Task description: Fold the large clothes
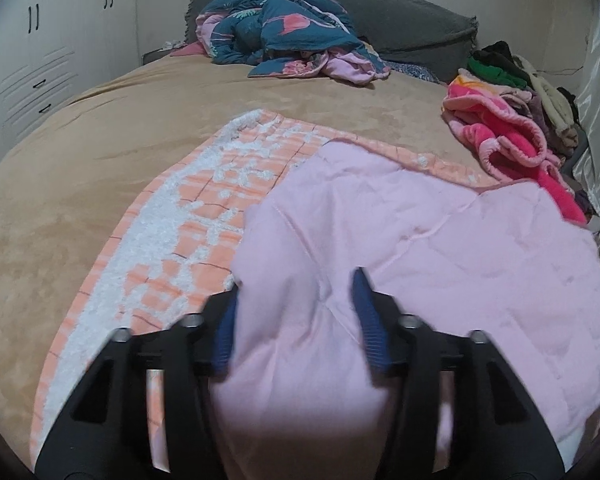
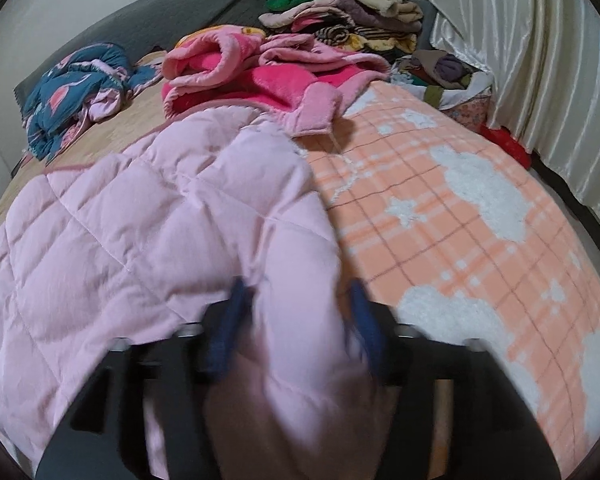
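Tan plush covers the bed (image 1: pixel 112 128), the largest thing in both views, with a grey headboard cushion (image 1: pixel 400 16) at its far end and white wardrobe doors (image 1: pixel 40 52) beyond its left side. Pale satin curtains (image 2: pixel 540 80) hang along the right side.

Spread across the near part of the bed lies the quilted blanket (image 1: pixel 440 248). Its underside is plain pale pink, stitched in wide diamond lines; its face is orange-pink plaid with fluffy white clouds and stars (image 2: pixel 460 216). Part of the blanket is turned over, so pink lining lies on top of the plaid.

Against the cushion sits a crumpled teal quilt (image 1: pixel 284 32) printed with pink flamingos. On the bed's right side a bright pink fleece garment (image 2: pixel 260 76) lies bunched, its edge resting on the blanket. Behind it a pile of clothes (image 2: pixel 348 12) in green, beige, purple and stripes is stacked. By the curtain stands a floral fabric bin (image 2: pixel 466 110), holding rumpled dark and purple clothes. A red item (image 2: pixel 504 144) lies just past it; what it is cannot be told.

The left claw (image 1: pixel 296 300) stands spread, its blue pads (image 1: pixel 366 312) either side of a hump of pink lining without pressing it. The right claw (image 2: pixel 298 308), blurred, is likewise spread, with a fold of pink lining between its 2 fingers.
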